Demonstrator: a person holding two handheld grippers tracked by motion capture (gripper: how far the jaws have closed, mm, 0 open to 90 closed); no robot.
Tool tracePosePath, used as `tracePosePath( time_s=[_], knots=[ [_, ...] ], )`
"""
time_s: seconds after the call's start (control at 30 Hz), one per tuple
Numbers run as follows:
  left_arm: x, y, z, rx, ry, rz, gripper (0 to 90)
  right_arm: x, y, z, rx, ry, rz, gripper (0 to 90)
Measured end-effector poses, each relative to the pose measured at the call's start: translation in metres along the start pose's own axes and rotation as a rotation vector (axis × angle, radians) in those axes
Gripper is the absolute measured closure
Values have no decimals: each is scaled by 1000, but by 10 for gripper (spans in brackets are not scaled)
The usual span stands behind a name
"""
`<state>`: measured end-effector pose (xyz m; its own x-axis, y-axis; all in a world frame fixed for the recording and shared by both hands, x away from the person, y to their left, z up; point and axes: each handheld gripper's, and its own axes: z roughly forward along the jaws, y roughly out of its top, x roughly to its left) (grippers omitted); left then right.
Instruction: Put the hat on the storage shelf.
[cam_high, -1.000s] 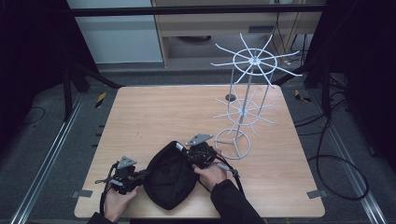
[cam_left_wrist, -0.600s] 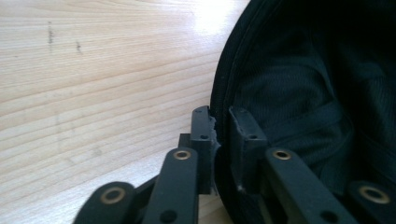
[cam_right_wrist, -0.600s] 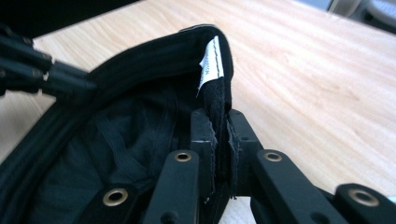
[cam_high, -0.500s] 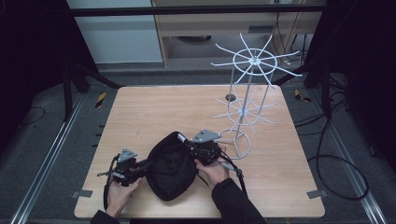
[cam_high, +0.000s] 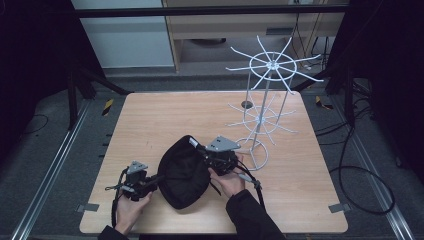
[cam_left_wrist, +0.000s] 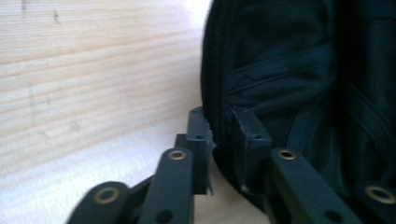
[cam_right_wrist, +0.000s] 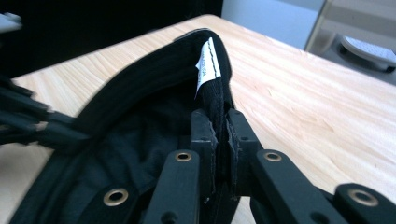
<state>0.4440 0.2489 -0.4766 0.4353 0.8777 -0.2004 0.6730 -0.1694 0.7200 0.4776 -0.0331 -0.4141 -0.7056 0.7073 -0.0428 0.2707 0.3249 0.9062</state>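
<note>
Your right gripper is clamped on the black cap's band, just below its white label, above the wooden surface.

Nothing is legible — the white tag on the black bag carries print too small to read.

From above the near edge, we are looking forward and down over the whole worktop. On the left claw we are riding low, looking along its jaws with the black bag very close. On the right claw we are facing across the wood toward the far edge. All three views are sharing the bag and the worktop.
</note>
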Motion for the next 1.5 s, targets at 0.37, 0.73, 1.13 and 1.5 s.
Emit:
tracePosePath(
  time_s=[0.37, 0.73, 1.13, 1.5],
  knots=[
    [11, 24, 0, -182, 64, -28, 838, 7, 17, -15, -95, 89, -85, 834],
    [22, 36, 19, -223, 53, -94, 836, 24, 5, -17, -93, 241, -135, 833],
    [31, 35, 22, -210, 6, -89, 740, 50, -22, -10, 22, 300, -205, 817],
    [38, 20, -16, -223, 5, -43, 449, 52, -33, -10, 83, 248, -218, 817]
  ],
)
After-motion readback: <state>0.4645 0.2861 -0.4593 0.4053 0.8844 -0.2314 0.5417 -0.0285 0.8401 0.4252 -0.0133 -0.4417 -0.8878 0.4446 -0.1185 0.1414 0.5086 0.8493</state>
